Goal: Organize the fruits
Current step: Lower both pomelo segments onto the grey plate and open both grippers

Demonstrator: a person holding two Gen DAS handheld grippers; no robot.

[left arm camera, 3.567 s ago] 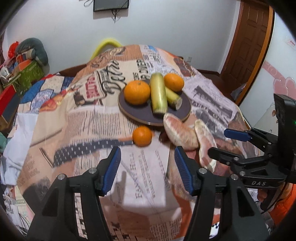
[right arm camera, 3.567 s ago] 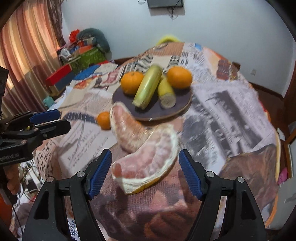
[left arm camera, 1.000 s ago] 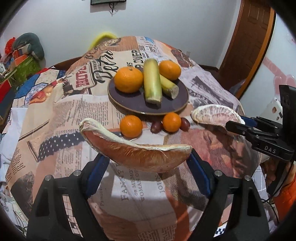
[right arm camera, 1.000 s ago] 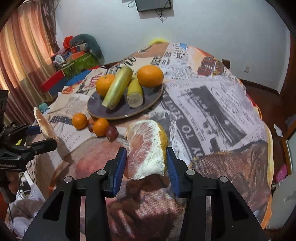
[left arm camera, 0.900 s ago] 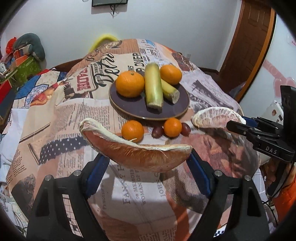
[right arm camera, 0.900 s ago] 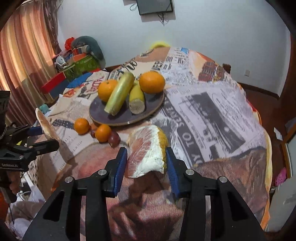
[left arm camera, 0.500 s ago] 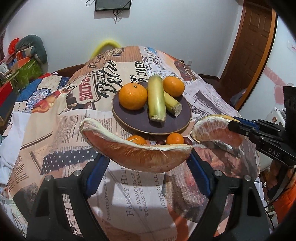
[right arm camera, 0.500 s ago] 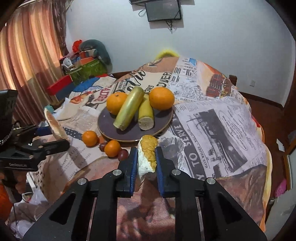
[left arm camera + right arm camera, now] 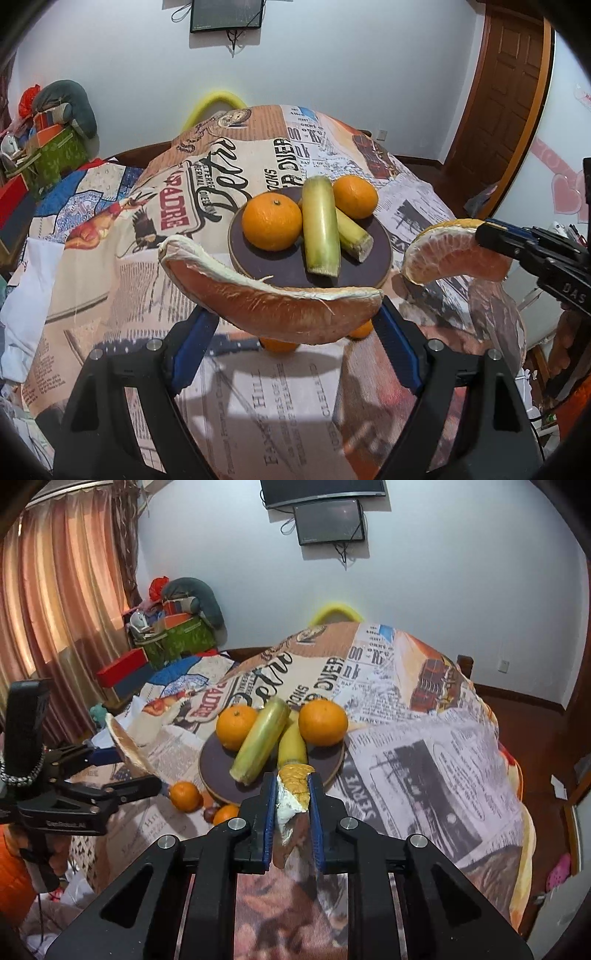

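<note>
**Here: two pomelo pieces held above the table**

Left: long pomelo wedge (image 9: 273, 306) lifted clear of the tablecloth (image 9: 266, 406), lying crosswise, clamped at both ends between the widely spread blue pads of the left gripper (image 9: 291, 343). Right: shorter pomelo piece (image 9: 452, 254), yellow rind uppermost, pinched edge-on between the nearly closed pads of the right gripper (image 9: 293, 805), also off the cloth and just to the right of the plate.

Beyond both pieces: dark round plate (image 9: 376, 254) near the table's middle, carrying two oranges (image 9: 271, 221) (image 9: 355, 196) with a pale green stalk (image 9: 320, 229) between them and a shorter yellowish stalk (image 9: 352, 236) leaning beside it.

Near edge of the plate, on the cloth: small tangerines (image 9: 184, 795) (image 9: 226, 814) and a dark reddish fruit (image 9: 209, 814), just beside one another.

Behind: white wall with dark screen (image 9: 328, 522), curtain (image 9: 55, 627) at left, wooden door (image 9: 513, 92) at right.
</note>
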